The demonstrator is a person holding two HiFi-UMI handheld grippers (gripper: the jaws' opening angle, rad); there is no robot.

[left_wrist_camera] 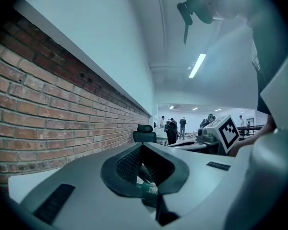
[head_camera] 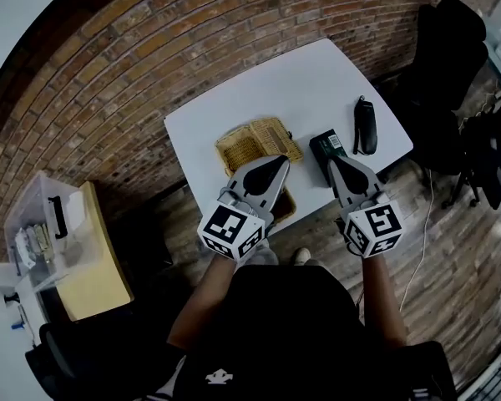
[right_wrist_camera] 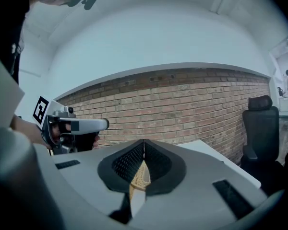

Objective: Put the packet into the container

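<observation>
Grey plastic jaws on the left tongs (left_wrist_camera: 142, 147) are pressed together with nothing between them, and the right tongs (right_wrist_camera: 144, 143) are the same, fully closed and empty. Both are held low over the near edge of the white table (head_camera: 301, 82). The left tongs are above the wicker basket (head_camera: 252, 143). The tip of the right tongs is over the near end of the packet (head_camera: 324, 146); I cannot tell whether it touches.

The packet lies flat on the table just to the right of the basket, apart from it and not yet inside. It is dark green with a pale label at its far end.

It looks like a thin sealed pouch, so I would expect it to be light, limp rather than stiff, and somewhat slick (foil or film, by its sheen). Because it lies flat, there is little for the jaws to bite on from above. The best hold is probably across a short end or along one long edge, with one jaw slid under the rim and a firm pinch so the packet does not slip or fold. It should not be fragile.

Count: two tongs, one packet, one basket, one table. There is also one slim black object (head_camera: 365, 125) further right on the table, which I cannot identify.
</observation>
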